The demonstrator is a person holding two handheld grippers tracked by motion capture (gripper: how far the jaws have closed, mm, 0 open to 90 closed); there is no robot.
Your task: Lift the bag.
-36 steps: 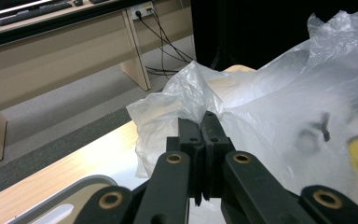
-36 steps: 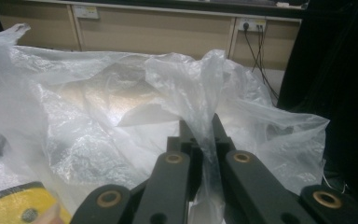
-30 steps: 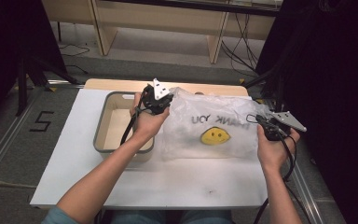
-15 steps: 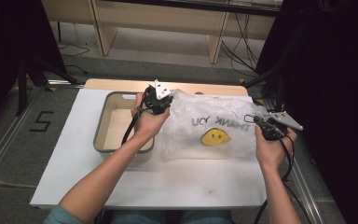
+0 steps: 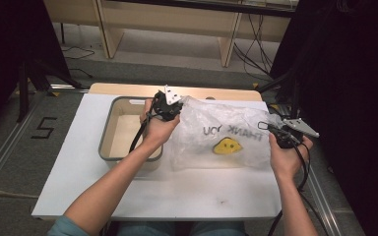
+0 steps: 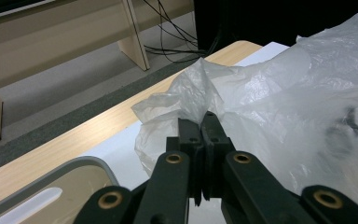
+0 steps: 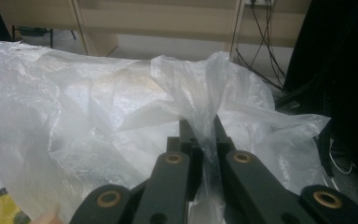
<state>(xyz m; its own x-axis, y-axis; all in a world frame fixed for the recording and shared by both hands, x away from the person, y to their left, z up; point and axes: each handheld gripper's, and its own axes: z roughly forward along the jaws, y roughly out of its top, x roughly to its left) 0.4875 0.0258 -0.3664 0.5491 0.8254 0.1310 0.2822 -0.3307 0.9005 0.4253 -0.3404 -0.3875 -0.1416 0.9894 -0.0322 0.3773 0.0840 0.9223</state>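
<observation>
A white bench point(image 5: 78, 162) with a pale wooden far edge stands on a grey floor, with wooden furniture legs and loose black cables behind it and dark curtains at both sides. On the floor to the left a marking point(image 5: 45, 127) reads like the figure 5. A thin, translucent plastic bag point(image 5: 216, 137) is stretched above the right half of the bench; through it, mirror-reversed dark lettering reads "THANK YOU" over a yellow smiling face. The left hand-held gripper point(image 6: 201, 122) has its jaws pressed together on a bunched corner of the bag, at the bag's far left. The right hand-held gripper point(image 7: 200, 127) is likewise clamped on a twisted fold at the bag's right edge. Compared with a second ago, the left hand has lifted its corner a little higher and farther from the person, while the right one has barely shifted. Just left of the bag sits a grey-rimmed tray point(image 5: 104, 132) with a wooden bottom, partly covered by the left forearm.
</observation>
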